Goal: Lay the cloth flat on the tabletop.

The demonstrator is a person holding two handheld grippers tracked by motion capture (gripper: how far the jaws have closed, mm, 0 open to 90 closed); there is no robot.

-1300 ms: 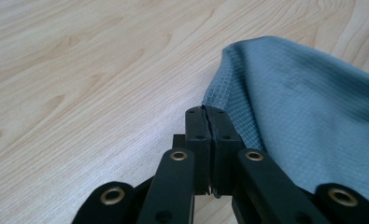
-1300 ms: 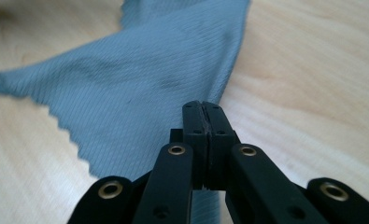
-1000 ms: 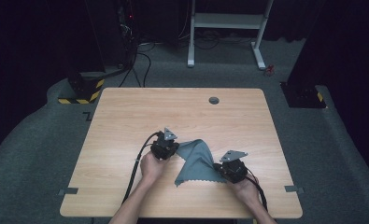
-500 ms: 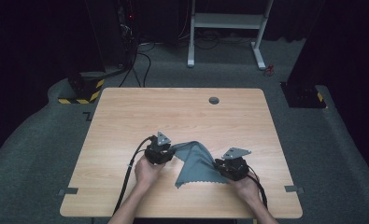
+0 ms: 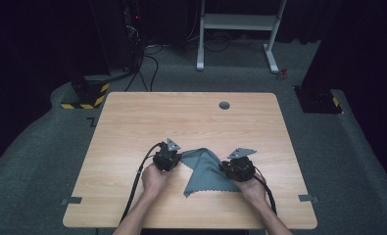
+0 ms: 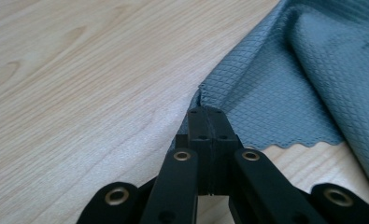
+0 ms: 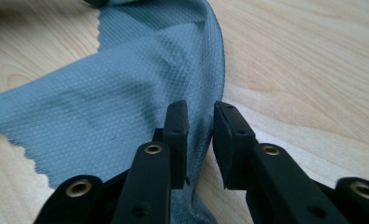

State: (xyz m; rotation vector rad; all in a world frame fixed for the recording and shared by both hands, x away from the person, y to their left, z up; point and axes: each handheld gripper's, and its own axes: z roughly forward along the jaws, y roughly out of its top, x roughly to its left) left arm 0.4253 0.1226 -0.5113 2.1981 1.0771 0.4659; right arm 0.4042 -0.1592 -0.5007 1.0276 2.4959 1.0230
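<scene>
**One cloth, two claws, one counter**

One grey-blue cloth [image 5: 204, 170] lies on the near half of the single wooden counter [image 5: 132, 122], between the person's two hands. It is folded over itself into a rough triangle, with a scalloped edge showing at its near side. Its weave is a fine diamond pattern, seen clearly in both gripper views; no label, brand or writing can be read on it.

The left claw [image 6: 208, 122] has just been closing and now stands fully closed, its two jaws pressed together at the cloth's [image 6: 285, 88] left corner. The corner's edge meets the jaw tips, and the fabric appears pinched between them. In the high view this claw [image 5: 175, 157] sits at the cloth's left edge, its one black cable curving off toward the counter's near edge.

The right claw [image 7: 201, 122] has its two jaws a little apart, with a narrow gap between the pads. The cloth's [image 7: 126, 93] right edge runs under and between them, but the pads do not press on it. In the high view this claw [image 5: 226, 166] sits at the cloth's right edge.

One round grommet [image 5: 224, 105] sits in the counter's far side. No writing is readable anywhere.
</scene>
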